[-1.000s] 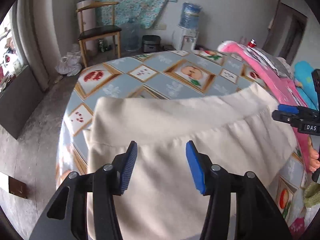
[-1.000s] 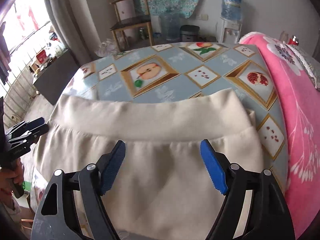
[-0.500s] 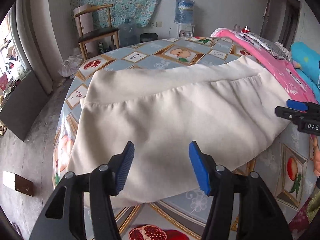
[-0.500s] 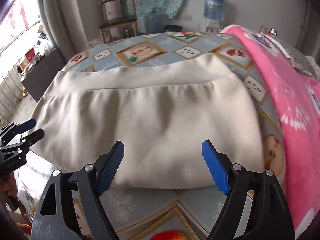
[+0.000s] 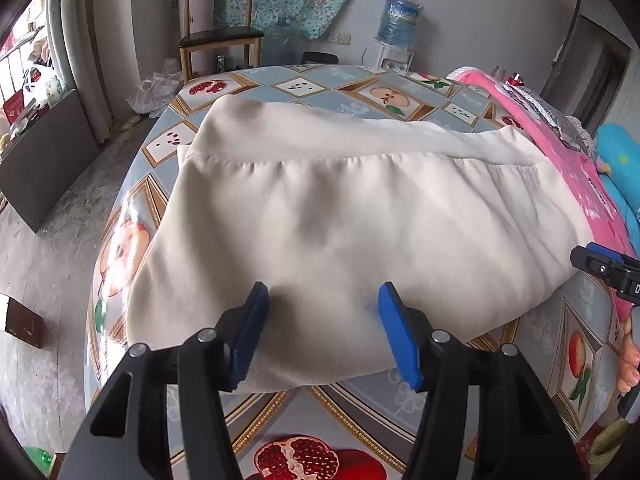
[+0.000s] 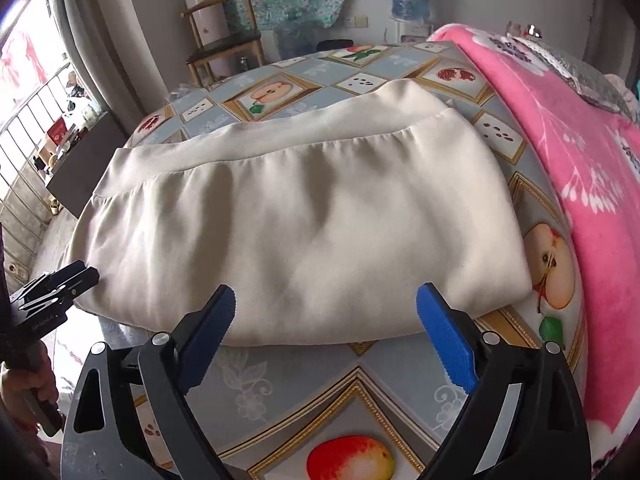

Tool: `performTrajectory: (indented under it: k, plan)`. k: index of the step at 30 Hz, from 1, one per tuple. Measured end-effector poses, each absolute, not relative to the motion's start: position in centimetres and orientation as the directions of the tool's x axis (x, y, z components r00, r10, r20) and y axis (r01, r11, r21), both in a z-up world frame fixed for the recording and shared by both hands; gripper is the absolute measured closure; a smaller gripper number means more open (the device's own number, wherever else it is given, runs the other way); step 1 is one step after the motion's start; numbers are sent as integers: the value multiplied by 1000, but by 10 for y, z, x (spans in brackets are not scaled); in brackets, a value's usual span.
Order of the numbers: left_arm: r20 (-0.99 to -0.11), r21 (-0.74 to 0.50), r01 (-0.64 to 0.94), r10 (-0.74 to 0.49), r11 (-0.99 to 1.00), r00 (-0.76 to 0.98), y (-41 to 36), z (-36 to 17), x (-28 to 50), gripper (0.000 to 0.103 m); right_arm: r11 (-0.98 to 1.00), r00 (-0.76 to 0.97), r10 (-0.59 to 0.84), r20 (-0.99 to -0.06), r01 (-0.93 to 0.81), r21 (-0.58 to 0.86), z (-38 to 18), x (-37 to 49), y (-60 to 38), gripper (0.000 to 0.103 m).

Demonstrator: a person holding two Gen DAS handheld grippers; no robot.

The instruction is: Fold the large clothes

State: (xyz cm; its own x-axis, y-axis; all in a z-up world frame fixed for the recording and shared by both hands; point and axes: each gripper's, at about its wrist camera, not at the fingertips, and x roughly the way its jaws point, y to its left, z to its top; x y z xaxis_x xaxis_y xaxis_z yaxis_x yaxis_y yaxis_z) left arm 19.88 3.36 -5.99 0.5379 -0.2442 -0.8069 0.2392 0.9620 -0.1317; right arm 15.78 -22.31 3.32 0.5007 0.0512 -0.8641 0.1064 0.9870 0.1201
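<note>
Left wrist view, tabletop (image 5: 304,88): round, fruit-print cover; its rim curves down the left of the frame to bare floor, open room there.
Garment (image 5: 352,216): cream, folded, fills mid-frame on the tabletop; waistband along its upper edge, near fold along the lower edge just short of the tabletop's near rim.
Pink blanket (image 5: 560,152): runs down the right of the frame, against the garment's right end.
Left gripper (image 5: 322,320): released, blue pads apart over the garment's near fold, gripping nothing.
Right gripper (image 6: 326,324): jaws opening, wide apart; only the garment's near edge and tabletop show between them, nothing held.
Change: a second ago both views sat close over the waistband; now the whole folded garment and a strip of tabletop in front show.
Hard to tell: whether the left pads touch the cloth. Each gripper's tip is cut off at the other view's side edge; the person's hand (image 6: 22,380) is partly out of frame.
</note>
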Motion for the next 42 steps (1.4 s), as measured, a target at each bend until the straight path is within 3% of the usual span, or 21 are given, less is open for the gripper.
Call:
performTrajectory:
  k: [5,12,22,42]
  plan:
    - [-811,-113,231,-224,966,541,31,-58,197,46,994,504,77,-860,28,105,33,160,-192,8]
    - [-816,-93,226,-204,970,541,28,-60,195,43,1000,468,-6,-883,4,-5,3,166,-171,7]
    - [-776,-91,258,-231,962,587,23,-27,173,43,999,510,37,-860,-13,35,42,124,-178,7]
    - [-775,-172,380,-363,909,518,-28,-34,110,24,997,446,49,-894,33,71,29,81,-185,7]
